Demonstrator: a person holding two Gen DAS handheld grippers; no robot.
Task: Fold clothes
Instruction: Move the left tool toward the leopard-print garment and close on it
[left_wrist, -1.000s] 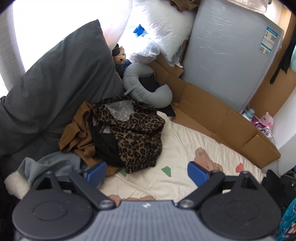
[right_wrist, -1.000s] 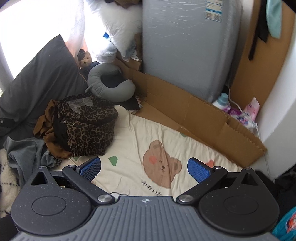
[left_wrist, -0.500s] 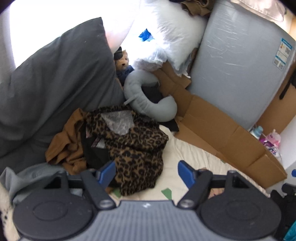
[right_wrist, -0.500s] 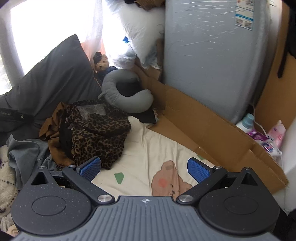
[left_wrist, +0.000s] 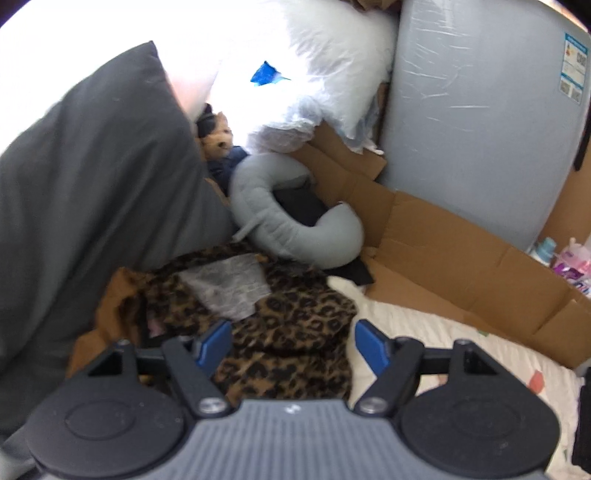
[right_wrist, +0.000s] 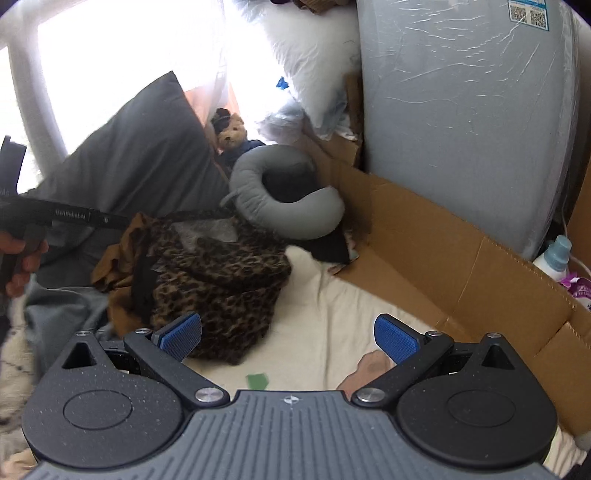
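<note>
With the left gripper (left_wrist: 291, 341) held open just over the crumpled leopard garment (left_wrist: 295, 332) on the sheet (right_wrist: 325, 302) and the right gripper (right_wrist: 288, 334) wide beside it, an edge, not a bunch, is best pinched.

You see: dark pillow (left_wrist: 92, 192) far left | neck pillow (left_wrist: 291, 225) mid-far | teddy (right_wrist: 232, 133) behind it | cardboard (left_wrist: 461, 258) right | bottle (right_wrist: 554, 256) far right

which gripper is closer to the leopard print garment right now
Left. The left gripper hangs open right over the leopard print garment, its fingers straddling the fabric. The right gripper sits open farther back over the cream sheet, garment ahead to its left.
</note>
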